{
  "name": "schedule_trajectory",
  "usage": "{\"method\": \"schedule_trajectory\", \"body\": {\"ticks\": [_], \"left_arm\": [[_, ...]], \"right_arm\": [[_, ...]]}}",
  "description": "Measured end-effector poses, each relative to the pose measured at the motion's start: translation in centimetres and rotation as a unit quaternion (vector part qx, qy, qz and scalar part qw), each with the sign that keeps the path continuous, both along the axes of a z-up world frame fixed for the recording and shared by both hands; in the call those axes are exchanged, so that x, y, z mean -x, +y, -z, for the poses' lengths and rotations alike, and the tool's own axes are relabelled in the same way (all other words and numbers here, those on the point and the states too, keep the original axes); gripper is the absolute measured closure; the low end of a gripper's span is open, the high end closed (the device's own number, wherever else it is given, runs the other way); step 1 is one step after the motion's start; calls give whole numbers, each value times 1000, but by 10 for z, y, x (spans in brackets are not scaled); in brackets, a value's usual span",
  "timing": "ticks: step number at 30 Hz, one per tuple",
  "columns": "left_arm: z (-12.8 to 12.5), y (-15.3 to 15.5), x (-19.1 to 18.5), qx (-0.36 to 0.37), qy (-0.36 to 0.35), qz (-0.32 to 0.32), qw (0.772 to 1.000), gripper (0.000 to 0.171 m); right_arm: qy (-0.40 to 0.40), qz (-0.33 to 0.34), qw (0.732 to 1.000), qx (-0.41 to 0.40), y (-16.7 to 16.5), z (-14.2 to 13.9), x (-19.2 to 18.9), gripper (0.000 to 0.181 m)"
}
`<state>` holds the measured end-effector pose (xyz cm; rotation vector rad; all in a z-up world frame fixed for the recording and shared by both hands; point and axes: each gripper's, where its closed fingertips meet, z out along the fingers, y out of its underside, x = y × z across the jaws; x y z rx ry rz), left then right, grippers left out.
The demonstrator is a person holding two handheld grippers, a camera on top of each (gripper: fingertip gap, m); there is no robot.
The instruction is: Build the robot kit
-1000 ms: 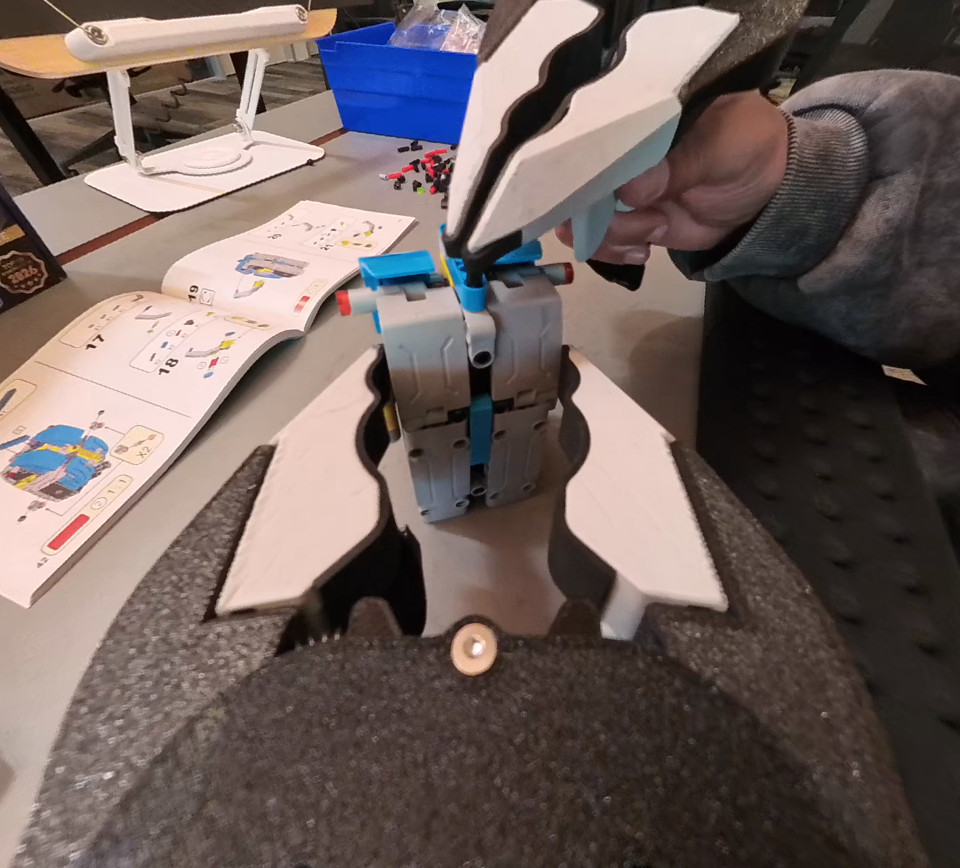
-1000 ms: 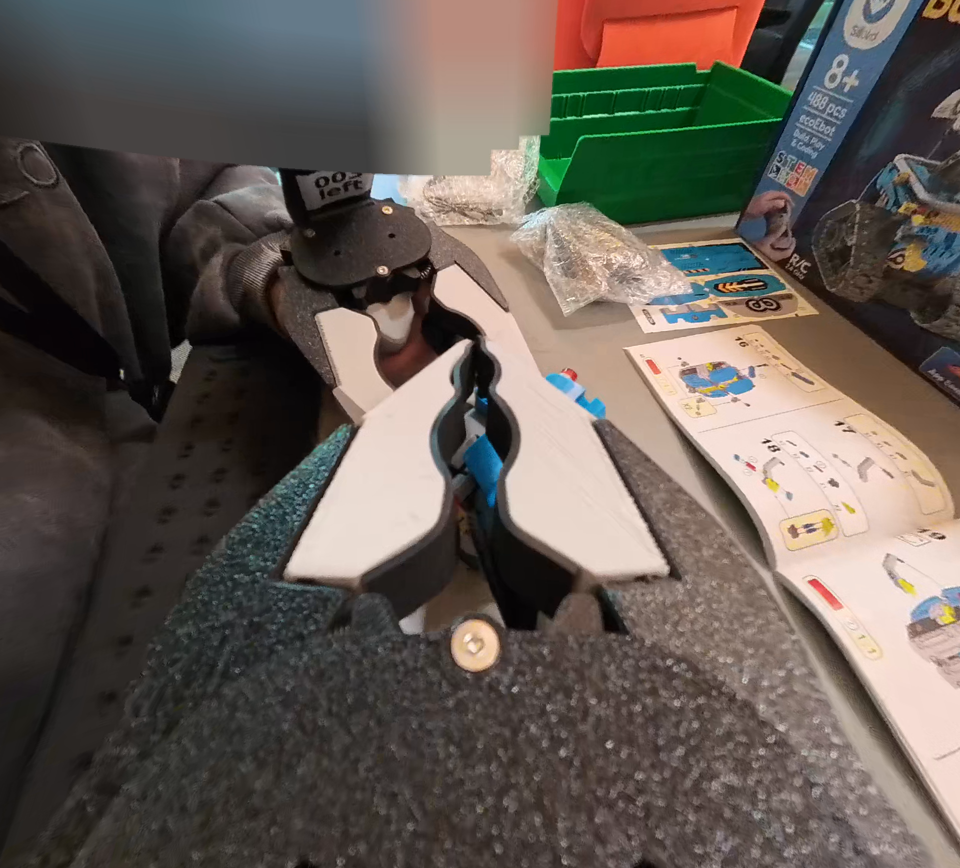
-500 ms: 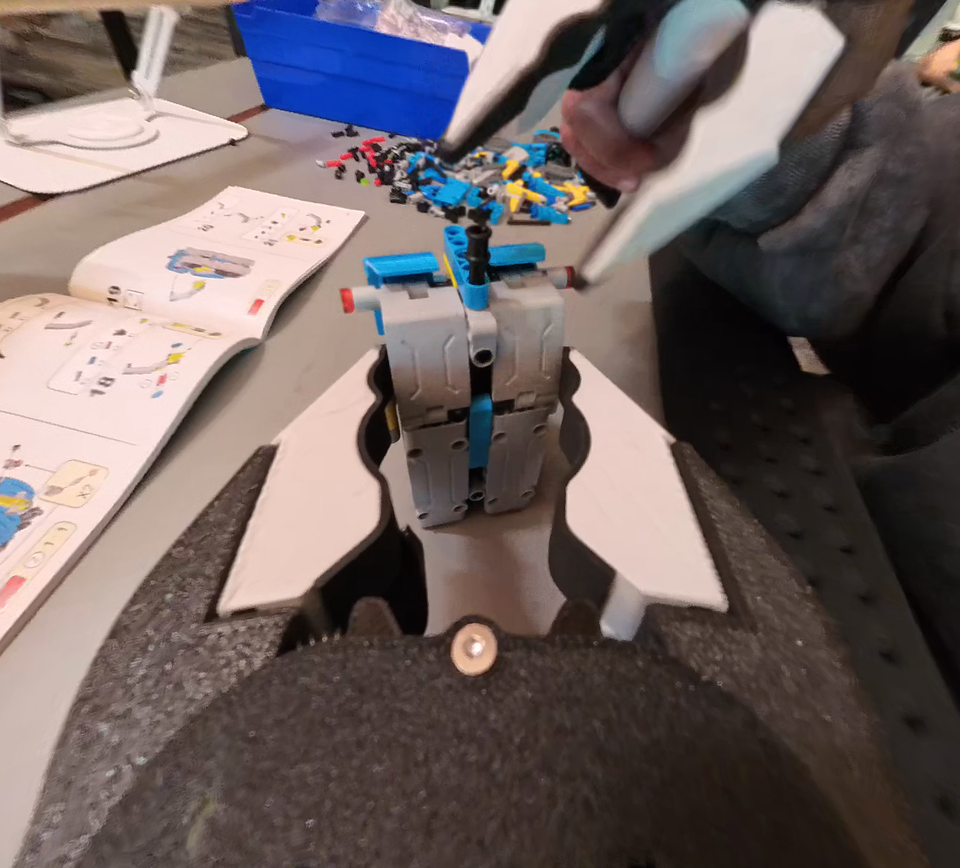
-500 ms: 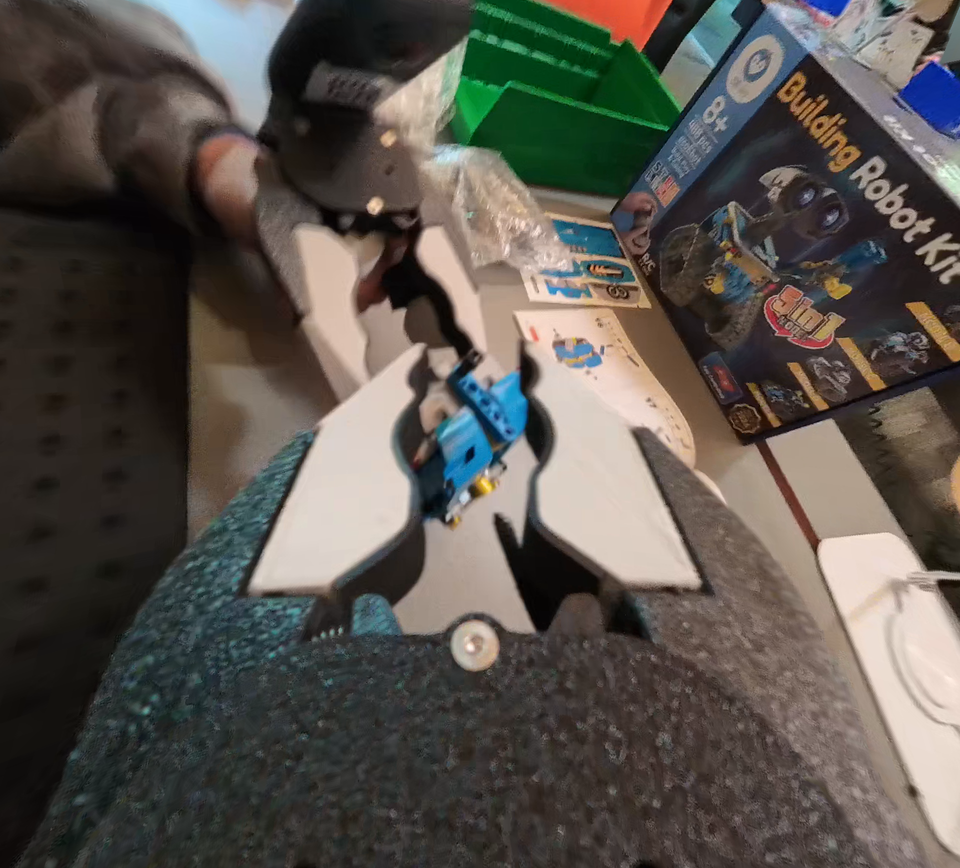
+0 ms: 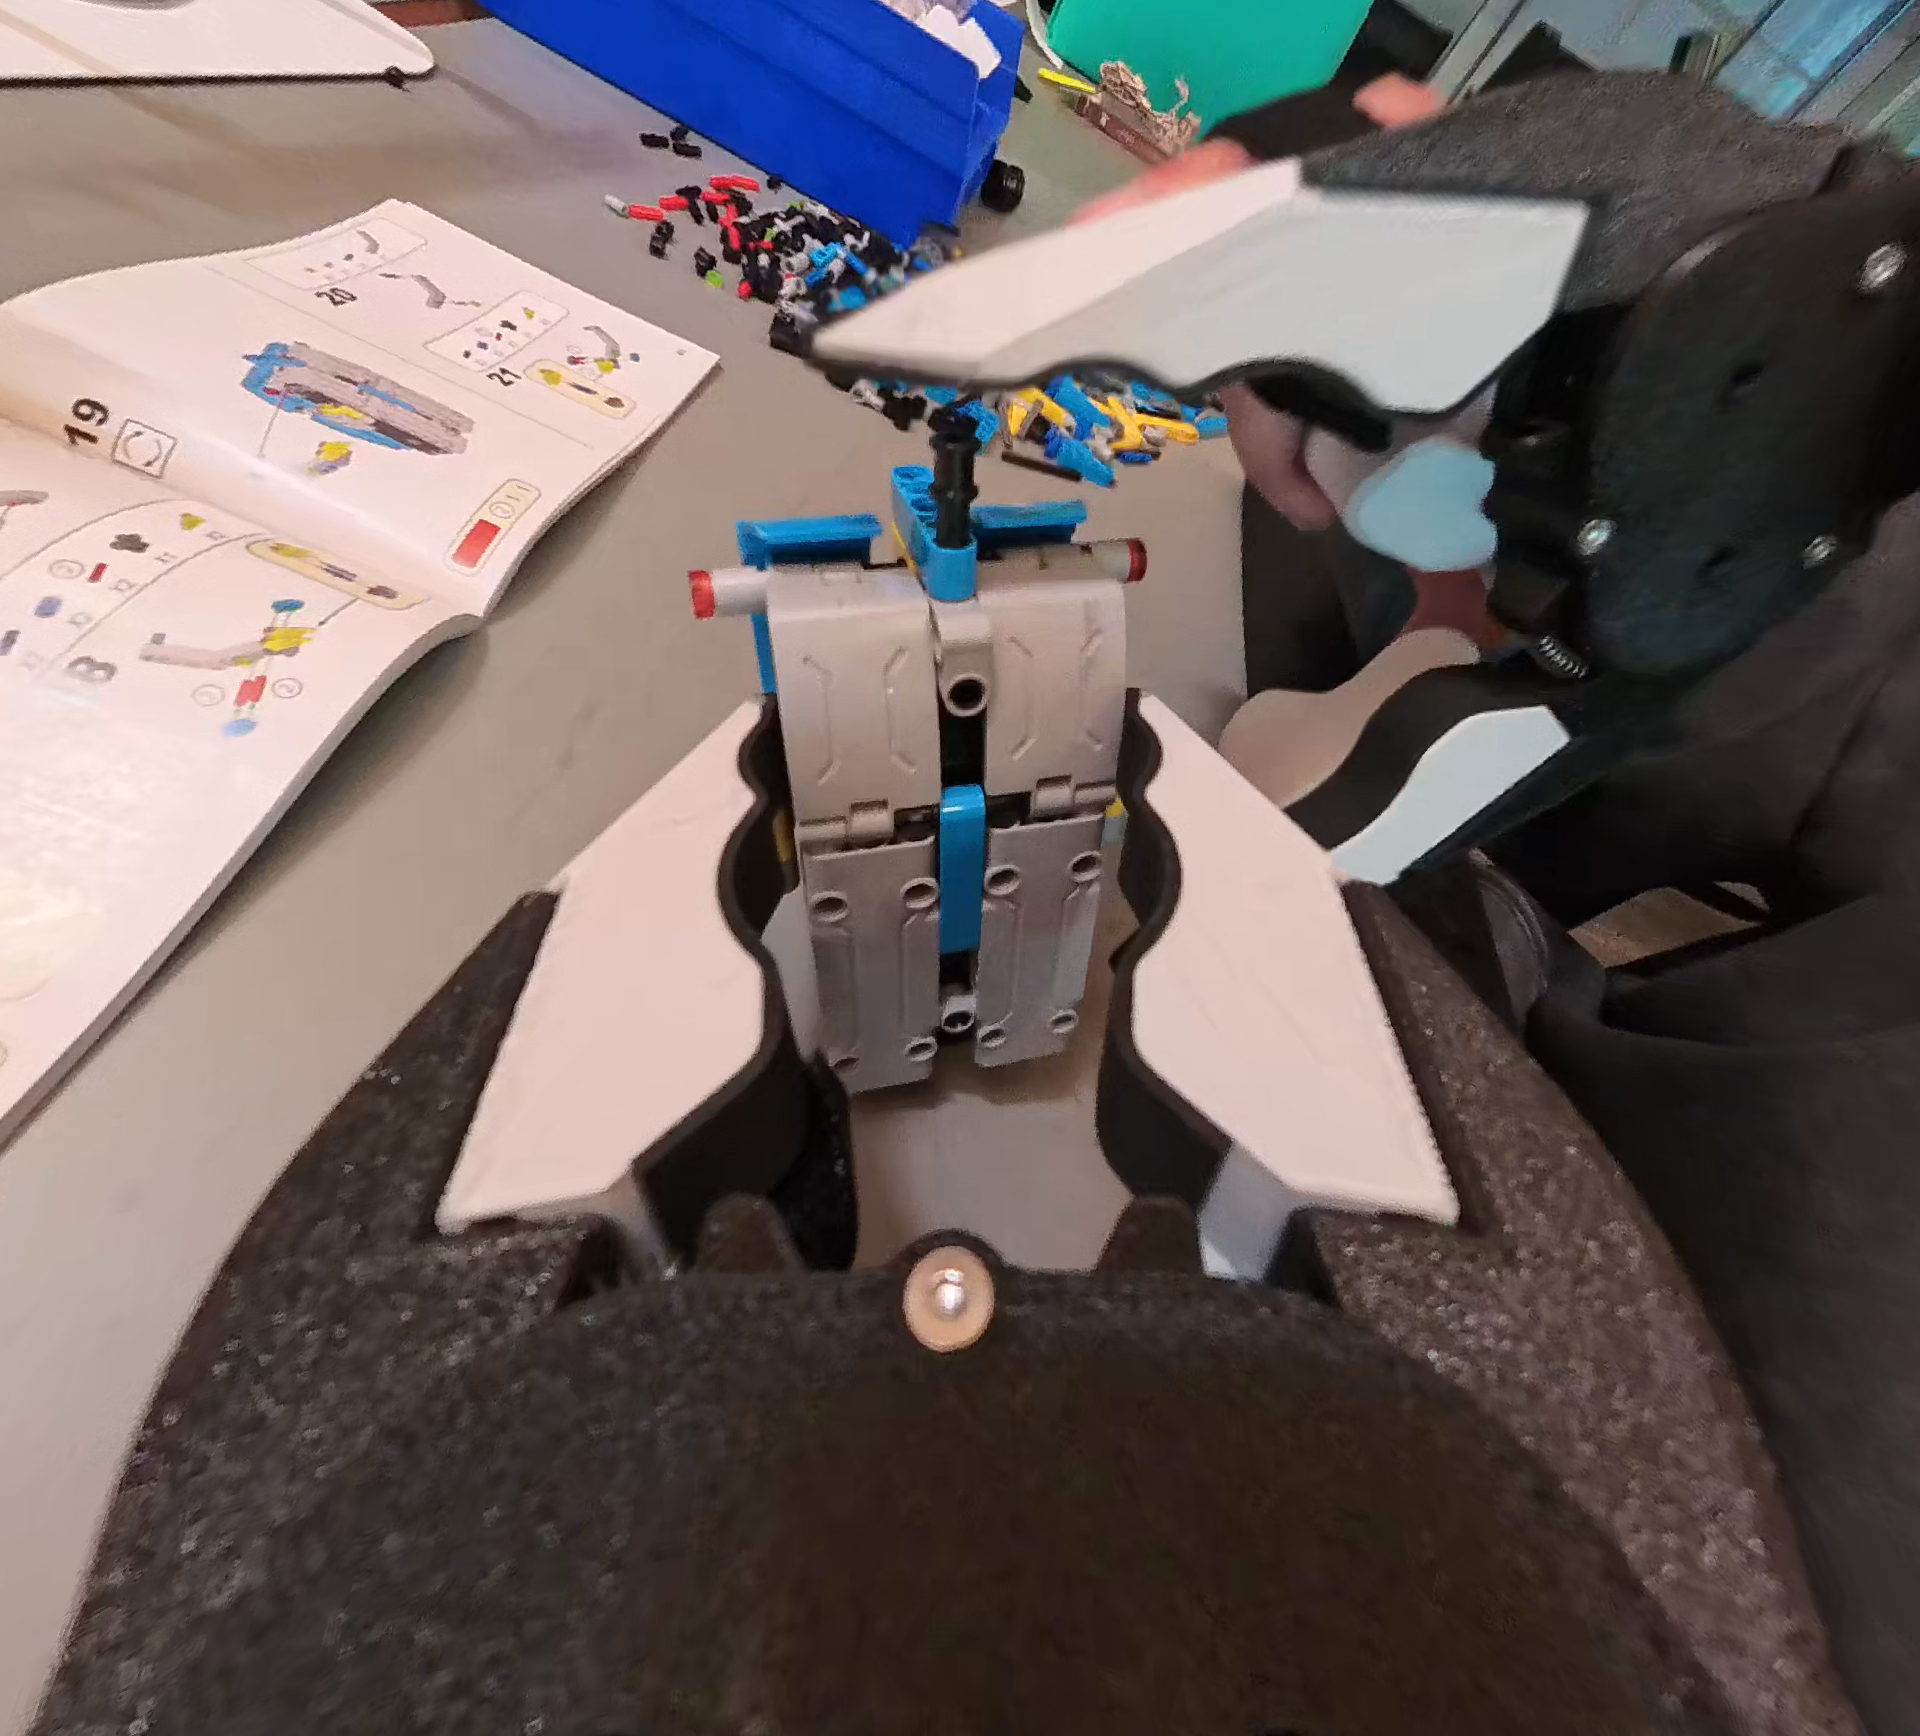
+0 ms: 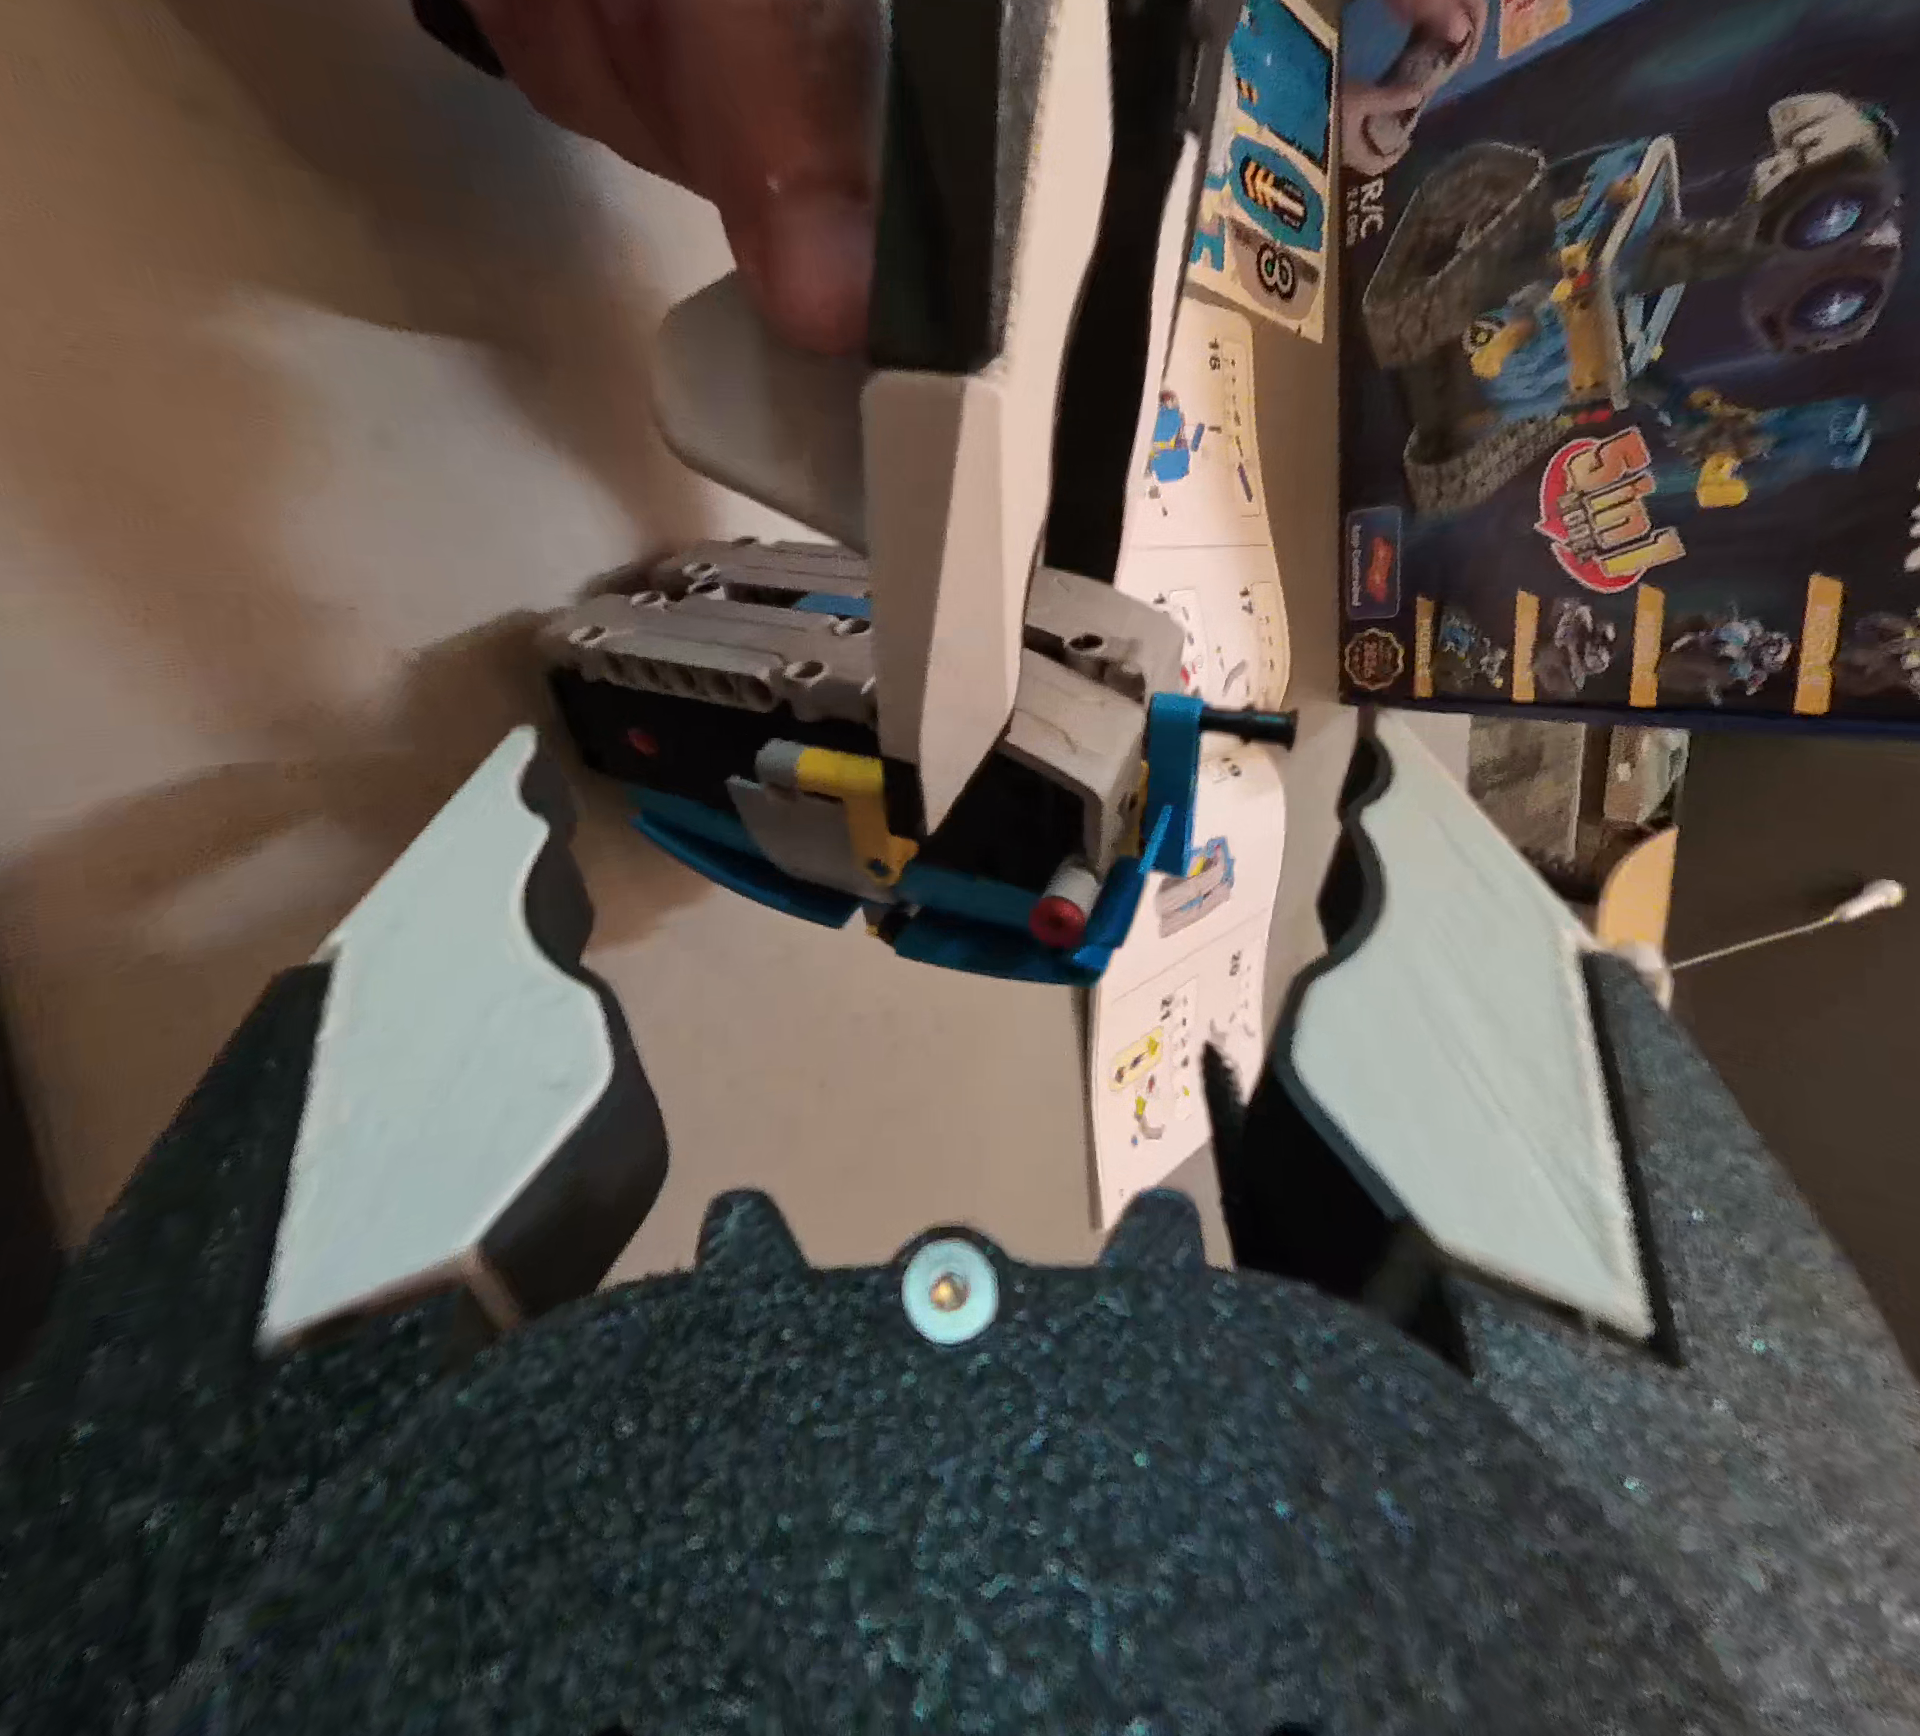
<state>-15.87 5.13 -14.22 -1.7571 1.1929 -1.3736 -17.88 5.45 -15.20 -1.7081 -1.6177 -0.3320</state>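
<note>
The left gripper [image 5: 943, 756] clamped the grey-and-blue brick model [image 5: 940, 782] between its fingers; the right gripper [image 6: 948, 865], fingers wide apart and empty, faced the model's side.

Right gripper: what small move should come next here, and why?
Probably a short reach down to the loose parts pile to pinch one piece. The right gripper is open and empty, beside the black pin already standing in the brick model, which the left gripper clamps upright.
</note>
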Motion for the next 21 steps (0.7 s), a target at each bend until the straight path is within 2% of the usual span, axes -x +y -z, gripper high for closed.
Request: {"method": "schedule_trajectory", "body": {"ticks": [3,5,9,12,15,21], "left_arm": [[-1,1,7,5,-18,-15,1000,107],[-1,-1,10,9,-23,-15,1000,107],[-1,-4,13,-4,-31,-4,1000,107],[-1,-8,15,-21,-35,9,999,107],[-1,-13,16,-43,-39,16,998,107],[-2,-14,17,-48,-50,19,997,107]], "right_arm": [[-19,31,999,1,0,19,-5,45],[-46,31,997,-48,5,26,-6,39],[-65,5,994,-87,5,21,3,34],[-46,-10,996,-77,5,10,7,25],[-15,-64,997,-49,-7,5,22,40],[-27,-58,996,-60,-3,7,22,46]]}}
